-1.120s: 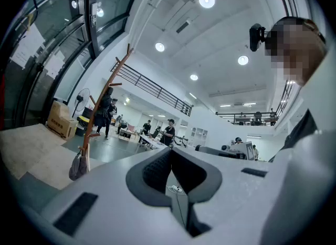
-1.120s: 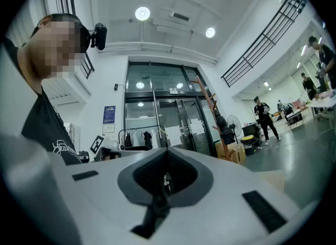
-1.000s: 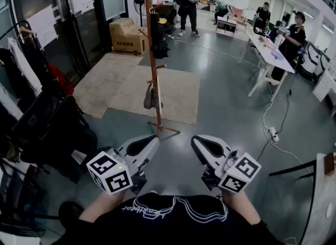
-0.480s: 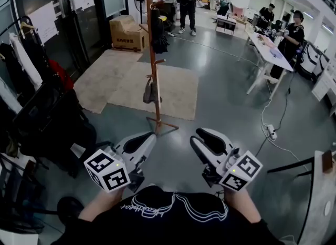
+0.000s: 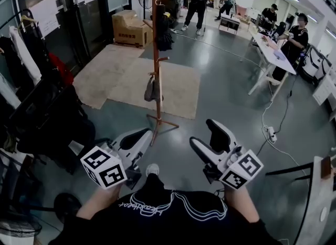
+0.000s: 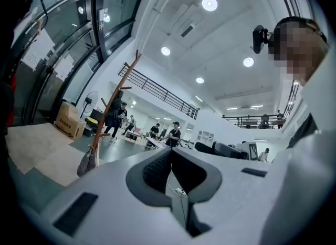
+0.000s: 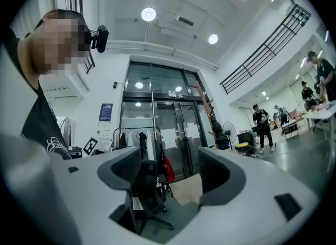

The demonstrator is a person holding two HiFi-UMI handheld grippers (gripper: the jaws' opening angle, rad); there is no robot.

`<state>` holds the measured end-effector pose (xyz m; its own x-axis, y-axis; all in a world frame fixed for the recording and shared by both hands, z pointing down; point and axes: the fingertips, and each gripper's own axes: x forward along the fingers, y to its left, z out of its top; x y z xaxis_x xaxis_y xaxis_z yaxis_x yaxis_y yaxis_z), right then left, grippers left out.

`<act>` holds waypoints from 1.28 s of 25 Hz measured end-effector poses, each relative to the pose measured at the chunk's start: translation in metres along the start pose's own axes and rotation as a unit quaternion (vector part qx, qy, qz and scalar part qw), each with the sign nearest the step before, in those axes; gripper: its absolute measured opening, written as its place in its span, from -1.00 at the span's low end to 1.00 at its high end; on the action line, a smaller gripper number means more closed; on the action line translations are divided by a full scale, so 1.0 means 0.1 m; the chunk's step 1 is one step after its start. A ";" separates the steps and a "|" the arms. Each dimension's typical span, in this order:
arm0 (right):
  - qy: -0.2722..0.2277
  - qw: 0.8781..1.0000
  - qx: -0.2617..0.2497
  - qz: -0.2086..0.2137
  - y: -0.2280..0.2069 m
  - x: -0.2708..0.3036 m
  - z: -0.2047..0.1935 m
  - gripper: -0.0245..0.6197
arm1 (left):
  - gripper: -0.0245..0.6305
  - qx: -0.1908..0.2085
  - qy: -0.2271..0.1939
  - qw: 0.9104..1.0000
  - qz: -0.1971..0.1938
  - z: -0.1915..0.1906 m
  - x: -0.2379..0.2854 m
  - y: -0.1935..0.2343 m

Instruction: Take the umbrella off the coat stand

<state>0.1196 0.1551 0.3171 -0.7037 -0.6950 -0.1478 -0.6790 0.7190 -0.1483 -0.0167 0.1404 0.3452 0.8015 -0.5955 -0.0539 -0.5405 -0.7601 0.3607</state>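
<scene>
The wooden coat stand (image 5: 156, 54) rises from the grey floor ahead of me. A folded grey umbrella (image 5: 152, 89) hangs low on its pole, and a dark garment (image 5: 164, 32) hangs higher up. Both grippers are held close to my body, well short of the stand. My left gripper (image 5: 137, 138) is shut with nothing in it; in its own view the stand (image 6: 112, 108) and the umbrella (image 6: 86, 163) show far off at the left, past the left gripper (image 6: 170, 161). My right gripper (image 5: 211, 135) is opening, with nothing between its jaws. The right gripper (image 7: 170, 173) looks toward glass doors and the stand (image 7: 205, 107).
A clothes rack with hanging clothes (image 5: 26, 65) and a dark office chair (image 5: 50, 128) stand at the left. Two beige rugs (image 5: 131, 78) lie around the stand, with a cardboard box (image 5: 127, 28) behind. A white table (image 5: 270, 54) with people is at the right, and a power strip (image 5: 271, 132) lies on the floor.
The right gripper's jaws have gone from shut to wide apart. The left gripper has shifted a little to the left. A shoe now shows between the grippers.
</scene>
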 end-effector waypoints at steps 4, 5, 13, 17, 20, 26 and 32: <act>0.004 1.000 -0.005 -0.006 -0.18 0.21 -0.04 0.22 | -0.91 0.002 -0.003 1.000 0.000 0.07 0.11 0.24; 0.005 1.000 -0.007 -0.006 -0.24 0.28 -0.05 0.24 | -0.91 0.001 -0.004 1.000 0.000 0.09 0.15 0.31; 0.014 1.000 -0.004 -0.012 -0.72 0.92 -0.12 0.32 | -0.91 -0.004 -0.002 1.000 -0.002 0.34 0.53 1.02; 0.026 0.999 0.001 -0.021 -1.01 1.30 -0.15 0.34 | -0.91 -0.011 -0.001 1.000 -0.007 0.52 0.77 1.44; 0.033 0.999 0.003 -0.027 -1.25 1.60 -0.17 0.34 | -0.91 -0.018 0.001 1.000 -0.011 0.64 0.97 1.78; 0.043 0.998 0.011 -0.038 -1.71 2.15 -0.28 0.35 | -0.91 -0.024 0.007 1.000 -0.015 0.79 1.32 2.43; 0.044 0.998 0.011 -0.042 -2.10 2.64 -0.32 0.35 | -0.91 -0.020 0.014 1.000 -0.020 0.95 1.62 2.92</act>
<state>0.0693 -0.1790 0.3409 -0.6605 -0.7493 -0.0483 -0.7326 0.6572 -0.1775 -0.0688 -0.2028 0.3538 0.8297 -0.5565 -0.0438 -0.4972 -0.7723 0.3953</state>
